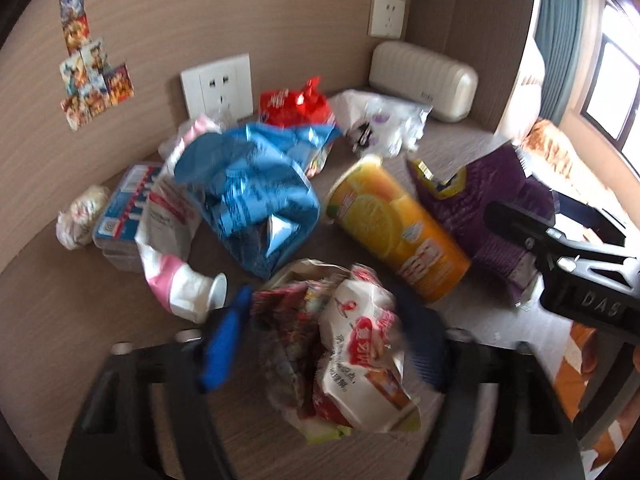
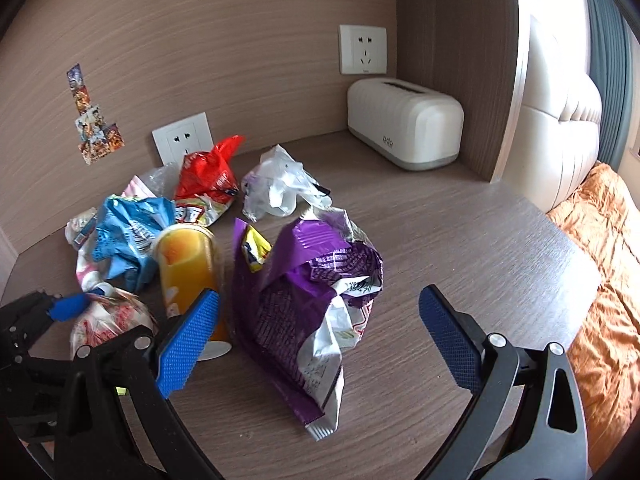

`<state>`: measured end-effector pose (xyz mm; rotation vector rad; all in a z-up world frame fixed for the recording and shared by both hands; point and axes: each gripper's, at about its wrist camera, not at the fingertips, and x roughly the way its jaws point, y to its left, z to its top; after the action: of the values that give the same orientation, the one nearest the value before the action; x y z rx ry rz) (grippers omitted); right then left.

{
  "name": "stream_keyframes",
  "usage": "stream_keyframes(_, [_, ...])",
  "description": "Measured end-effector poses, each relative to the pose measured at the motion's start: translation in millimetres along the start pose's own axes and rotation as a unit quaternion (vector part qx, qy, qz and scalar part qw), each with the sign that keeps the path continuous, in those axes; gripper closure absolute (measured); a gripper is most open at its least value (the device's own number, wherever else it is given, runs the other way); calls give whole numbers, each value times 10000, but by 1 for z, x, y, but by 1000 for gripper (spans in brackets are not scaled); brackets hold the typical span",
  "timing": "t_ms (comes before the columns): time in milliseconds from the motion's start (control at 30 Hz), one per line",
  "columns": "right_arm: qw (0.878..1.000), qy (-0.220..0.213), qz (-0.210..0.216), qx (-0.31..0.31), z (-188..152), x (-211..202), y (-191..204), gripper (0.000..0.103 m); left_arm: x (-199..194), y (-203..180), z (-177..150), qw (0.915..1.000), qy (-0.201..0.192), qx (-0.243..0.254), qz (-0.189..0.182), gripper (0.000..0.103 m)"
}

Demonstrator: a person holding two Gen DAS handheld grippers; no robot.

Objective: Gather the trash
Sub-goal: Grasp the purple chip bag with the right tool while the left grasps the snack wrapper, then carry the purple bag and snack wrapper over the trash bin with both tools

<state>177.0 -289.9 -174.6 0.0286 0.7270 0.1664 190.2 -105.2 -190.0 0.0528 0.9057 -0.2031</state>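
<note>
My left gripper point(image 1: 320, 344) is shut on a crumpled red-and-white snack wrapper point(image 1: 352, 356), held just above the desk; it shows at the left of the right wrist view point(image 2: 108, 320). My right gripper point(image 2: 320, 328) is open, its blue pads either side of a purple snack bag point(image 2: 304, 292) lying on the desk, not touching it. An orange chip can point(image 2: 188, 272) lies between the two grippers. Beyond are a blue bag point(image 1: 248, 196), a red bag point(image 2: 208, 176) and a white plastic bag point(image 2: 280, 188).
A wooden desk point(image 2: 460, 248) stands in a corner with wall sockets point(image 2: 182, 138). A white ribbed box point(image 2: 404, 124) stands at the back right. A pink-and-white wrapper point(image 1: 172, 248) and a blue tissue pack point(image 1: 124, 204) lie left. An orange bed cover point(image 2: 600, 280) is off the desk's right edge.
</note>
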Motion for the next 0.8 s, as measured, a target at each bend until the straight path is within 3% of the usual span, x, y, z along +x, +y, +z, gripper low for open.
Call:
stream_keyframes(33, [10000,60,18,1,-1,4,-1,8,2,1,-1,10000,4,-45,-72,45])
stream_keyframes(67, [9999,122,77,9,-2,9,-1,42,3,1,0,10000,-13,-39,-79,45])
stream_keyframes(100, [9996,210,165,38,-3,12,-2,54,3,1,0,10000,-15,-14,-85,47])
stream_keyframes(167, [9991,275,305,76,-3,13,-3,64,0,-2,0,10000,-44,66,-41,51])
stream_keyframes(467, [9986,-433,310,15,12,-65,-9,66,-62,-24,16,9982,-465,284,-249,53])
stream_keyframes(667, [9952,-968,64,125,13,-137,-34,65,-107,-77,22,9919,-862,763,-529,53])
stream_keyframes(800, [9934,-1099,-221,221,-1,-178,-59,65,-128,-124,16,9853,-967,1139,-829,53])
